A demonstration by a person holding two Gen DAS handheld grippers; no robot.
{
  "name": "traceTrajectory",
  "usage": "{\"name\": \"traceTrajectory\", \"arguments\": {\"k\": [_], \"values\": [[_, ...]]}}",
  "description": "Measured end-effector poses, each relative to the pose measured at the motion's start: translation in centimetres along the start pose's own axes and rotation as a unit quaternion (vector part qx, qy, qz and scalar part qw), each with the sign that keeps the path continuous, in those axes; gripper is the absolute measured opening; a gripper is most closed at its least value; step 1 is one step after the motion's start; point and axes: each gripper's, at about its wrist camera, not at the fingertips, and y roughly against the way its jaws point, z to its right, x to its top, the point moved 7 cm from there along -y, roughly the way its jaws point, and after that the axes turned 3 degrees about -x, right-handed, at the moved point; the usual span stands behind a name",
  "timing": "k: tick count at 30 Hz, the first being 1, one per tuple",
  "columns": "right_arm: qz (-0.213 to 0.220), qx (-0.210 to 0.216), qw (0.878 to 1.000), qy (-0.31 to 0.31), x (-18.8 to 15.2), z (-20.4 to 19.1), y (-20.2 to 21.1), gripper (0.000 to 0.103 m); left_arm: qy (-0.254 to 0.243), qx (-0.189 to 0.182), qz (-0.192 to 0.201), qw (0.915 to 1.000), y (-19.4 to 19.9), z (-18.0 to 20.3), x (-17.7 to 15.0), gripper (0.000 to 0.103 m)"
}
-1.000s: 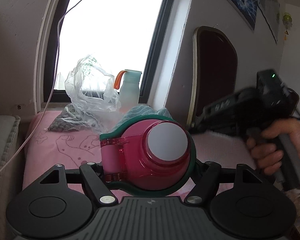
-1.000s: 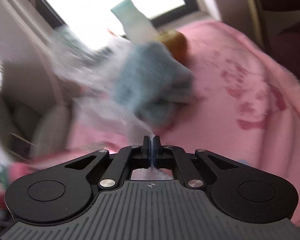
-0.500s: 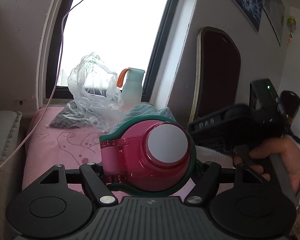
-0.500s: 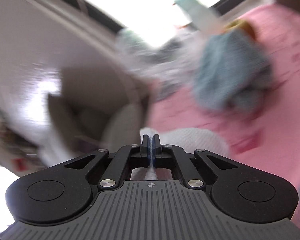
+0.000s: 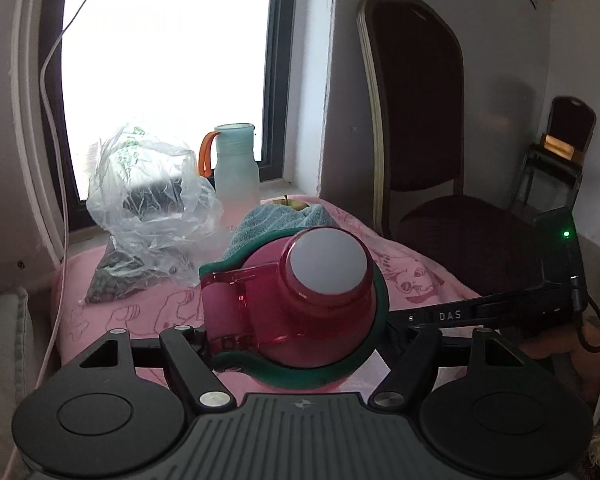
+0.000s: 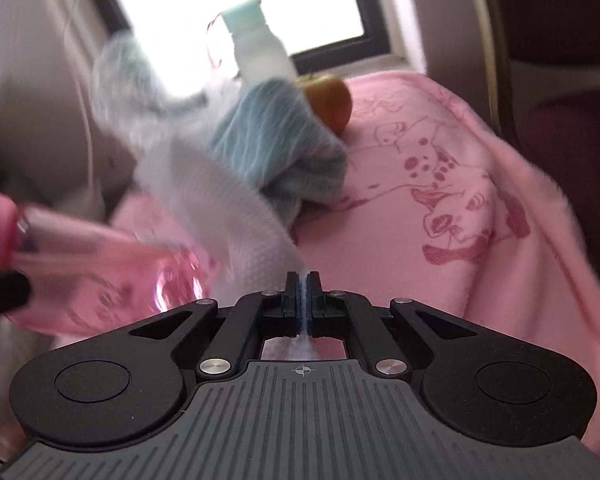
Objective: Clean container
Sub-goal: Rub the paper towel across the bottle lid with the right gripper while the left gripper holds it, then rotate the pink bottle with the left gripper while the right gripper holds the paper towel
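My left gripper (image 5: 296,336) is shut on a pink see-through bottle (image 5: 300,304) with a green collar and a flip lid, held lid-first toward the camera above the pink blanket. The bottle's clear body also shows in the right wrist view (image 6: 100,272), at the left, lying sideways. My right gripper (image 6: 301,280) is shut on a white cloth (image 6: 220,204) that trails up and left, blurred, next to the bottle's base. The right gripper's body shows in the left wrist view (image 5: 500,304), just right of the bottle.
A pink blanket (image 6: 440,184) covers the surface. On it lie a blue towel (image 6: 276,140), an apple (image 6: 328,96), a pale green bottle with orange strap (image 5: 236,164) and a clear plastic bag (image 5: 148,196). A dark chair (image 5: 420,120) stands at the right.
My right gripper has swung back right and down with the white cloth, coming close beside the bottle's base. My left gripper has kept hold of the bottle and tilted it slightly.
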Motion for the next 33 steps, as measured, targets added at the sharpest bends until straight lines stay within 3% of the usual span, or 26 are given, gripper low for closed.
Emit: {"name": "traceTrajectory", "arguments": {"k": [2,5,10,16,19,22,25,28,31,33], "values": [[0.007,0.021,0.999,-0.038,0.0,0.9,0.2,0.002,-0.014,0.009,-0.019,0.9997,-0.6,0.2,0.9,0.071],[0.007,0.037,0.998,-0.057,0.2,1.2,-0.3,0.002,0.002,0.010,-0.056,0.9984,-2.0,-0.5,1.6,0.071],[0.011,0.052,0.997,-0.053,-0.1,0.8,-0.3,0.002,-0.022,0.007,-0.048,0.9986,-2.8,-0.3,1.8,0.071],[0.018,0.065,0.996,-0.063,-0.1,0.9,0.3,0.003,-0.116,-0.034,-0.015,0.9926,-2.0,0.9,0.8,0.071],[0.016,0.068,0.996,-0.061,-0.2,0.8,0.3,0.006,-0.113,-0.042,-0.017,0.9925,-1.8,0.4,0.7,0.072],[0.016,0.067,0.996,-0.056,-0.3,0.6,0.3,0.007,-0.099,-0.013,-0.020,0.9948,-2.1,-0.1,0.6,0.075],[0.016,0.067,0.996,-0.055,-0.3,0.5,0.2,0.010,-0.054,0.013,-0.012,0.9984,-2.0,-0.1,0.5,0.087],[0.016,0.065,0.996,-0.058,-0.3,0.6,0.3,0.012,0.020,0.039,0.001,0.9990,-1.6,0.3,0.5,0.091],[0.018,0.064,0.996,-0.059,-0.3,0.6,0.3,0.013,0.107,0.091,0.021,0.9899,-1.4,1.0,0.9,0.092],[0.018,0.063,0.996,-0.059,-0.3,0.6,0.3,0.013,0.172,0.127,0.032,0.9763,-1.5,0.9,1.3,0.092]]}}
